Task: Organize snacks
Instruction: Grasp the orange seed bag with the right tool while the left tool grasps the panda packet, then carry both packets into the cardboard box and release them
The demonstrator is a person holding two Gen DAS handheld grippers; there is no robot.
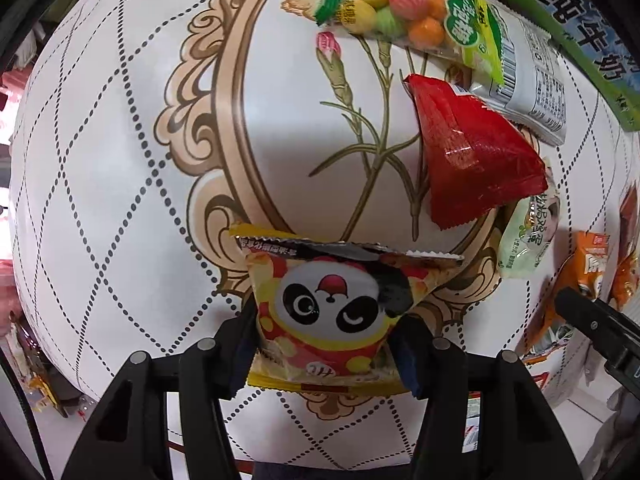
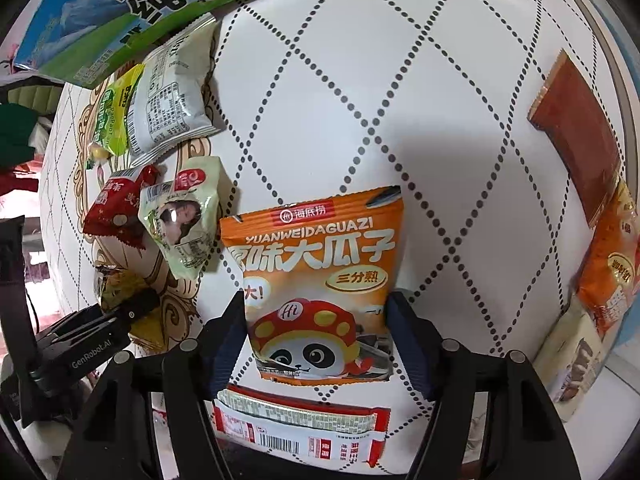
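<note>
Left gripper (image 1: 326, 344) clamps the panda packet (image 1: 332, 312); right gripper (image 2: 316, 332) apparently grips the orange seed bag (image 2: 316, 280), both near the milk carton (image 2: 120, 12) for sorting.

A: What pattern is on the tabletop (image 1: 120, 200)?
B: White, crossed by dotted grey diamonds, with a beige scrolled frame around a printed pink carnation on an olive stem.
A: And the packets?
B: The panda packet (image 1: 332, 312) is yellow and red with a black-and-white face. Beside it, a plain red packet (image 1: 472, 152), and a clear candy bag (image 1: 400, 4) of yellow, pink, green and orange sweets, edged in green.
A: The other view?
B: An orange seed packet (image 2: 316, 280) with white lettering and a red-capped panda, a brown packet (image 2: 576, 136), and a blue-and-green milk carton (image 2: 120, 12).
</note>
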